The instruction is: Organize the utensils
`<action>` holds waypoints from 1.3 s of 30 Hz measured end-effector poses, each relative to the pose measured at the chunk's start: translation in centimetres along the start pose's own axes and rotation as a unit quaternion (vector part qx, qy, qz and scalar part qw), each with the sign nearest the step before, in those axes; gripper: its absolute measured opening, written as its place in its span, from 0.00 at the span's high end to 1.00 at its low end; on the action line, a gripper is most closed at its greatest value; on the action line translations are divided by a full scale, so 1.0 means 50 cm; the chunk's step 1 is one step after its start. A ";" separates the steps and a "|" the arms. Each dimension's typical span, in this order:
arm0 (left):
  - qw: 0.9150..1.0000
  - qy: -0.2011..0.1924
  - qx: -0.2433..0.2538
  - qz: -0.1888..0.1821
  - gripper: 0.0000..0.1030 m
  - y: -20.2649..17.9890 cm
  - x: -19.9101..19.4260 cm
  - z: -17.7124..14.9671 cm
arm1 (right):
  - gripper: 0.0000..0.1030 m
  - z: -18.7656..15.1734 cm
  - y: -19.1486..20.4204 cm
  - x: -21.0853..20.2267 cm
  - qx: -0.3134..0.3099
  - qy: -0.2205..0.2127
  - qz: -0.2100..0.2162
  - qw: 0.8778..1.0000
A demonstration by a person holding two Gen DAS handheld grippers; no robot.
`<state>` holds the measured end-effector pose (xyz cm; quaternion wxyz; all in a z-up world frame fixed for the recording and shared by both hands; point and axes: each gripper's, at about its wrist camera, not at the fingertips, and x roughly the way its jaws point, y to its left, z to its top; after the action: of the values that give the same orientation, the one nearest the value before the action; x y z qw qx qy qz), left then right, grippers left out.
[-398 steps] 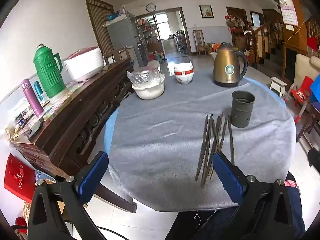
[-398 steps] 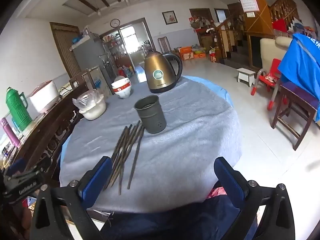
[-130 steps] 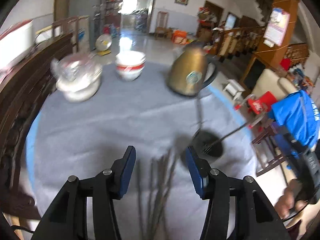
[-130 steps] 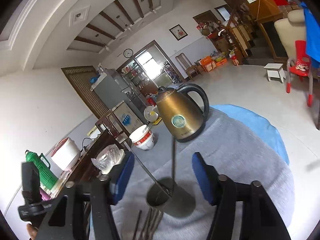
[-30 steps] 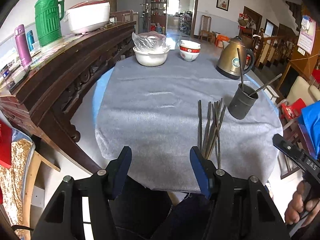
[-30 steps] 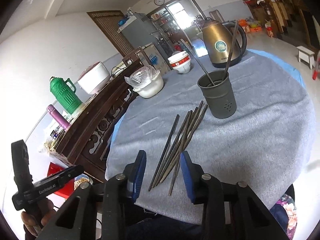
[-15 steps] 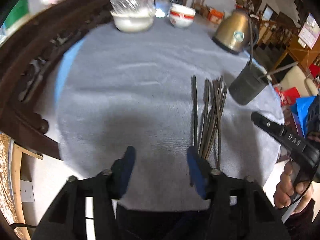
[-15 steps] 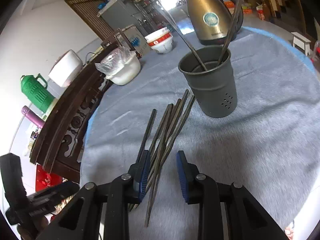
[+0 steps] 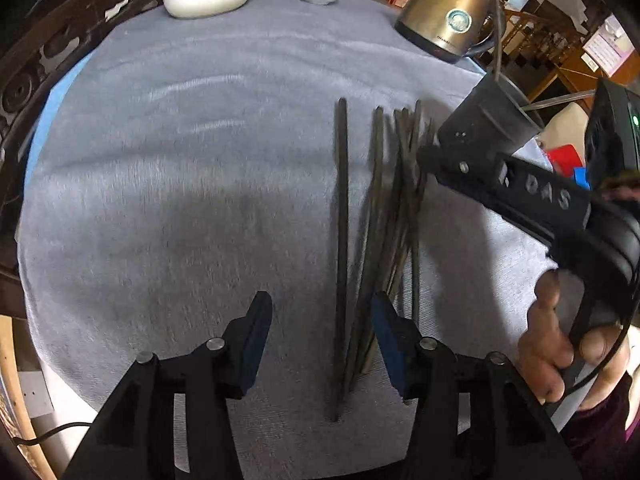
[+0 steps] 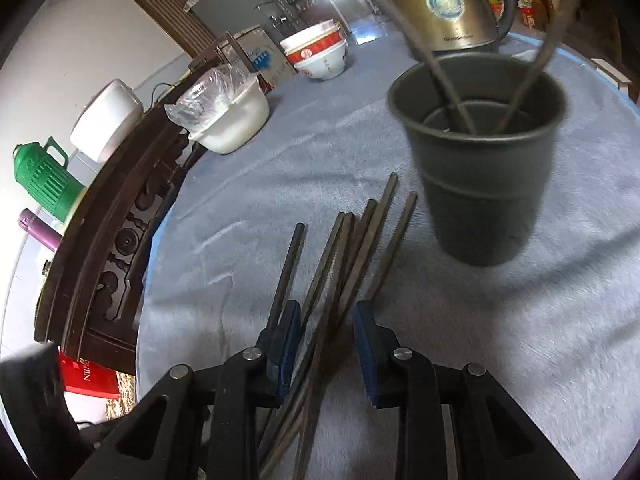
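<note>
A bundle of dark chopsticks (image 10: 352, 248) lies flat on the grey-clothed counter (image 10: 240, 184), long axes running from the near edge away toward the holder, ends fanning slightly. One single chopstick (image 9: 341, 240) lies apart on the left of the bundle, parallel to it. Just beyond the far ends stands the dark metal holder cup (image 10: 480, 152), upright, with two chopsticks leaning inside it, tips down.

The right gripper (image 10: 324, 336) is low over the bundle, jaws partly open and straddling several sticks, not closed on any. The left gripper (image 9: 320, 332) hovers near the counter's edge, jaws wide apart around the near end of the single chopstick, gripping nothing.

Farther back sit a gold kettle (image 10: 444, 4), a red-and-white bowl (image 10: 320, 54) and a plastic-covered white bowl (image 10: 232, 120).
</note>
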<state>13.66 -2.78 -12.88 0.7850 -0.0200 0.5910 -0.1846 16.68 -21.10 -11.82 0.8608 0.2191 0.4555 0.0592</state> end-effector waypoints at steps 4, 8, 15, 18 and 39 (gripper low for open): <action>1.000 -0.001 0.005 0.008 0.63 -0.001 0.000 -0.010 | 0.70 0.005 0.012 0.027 -0.020 0.007 -0.031 0.999; 0.999 0.021 0.002 -0.027 0.77 -0.009 0.005 -0.026 | 0.86 0.003 0.009 0.023 -0.037 0.010 -0.059 0.998; 0.997 0.045 0.025 -0.062 0.84 -0.060 0.014 -0.073 | 0.91 -0.028 -0.077 -0.021 0.016 0.026 -0.063 0.998; 0.996 0.047 0.028 -0.065 0.84 -0.067 0.007 -0.080 | 0.91 -0.047 -0.110 -0.038 0.039 0.030 -0.053 0.997; 1.000 0.022 -0.009 -0.009 0.77 0.020 0.033 0.215 | 0.86 0.023 -0.051 0.009 0.029 0.020 -0.096 0.995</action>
<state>24.33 -4.39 -11.40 0.7700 -0.0284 0.6094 -0.1870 17.62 -23.65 -12.70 0.8465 0.1978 0.4932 -0.0324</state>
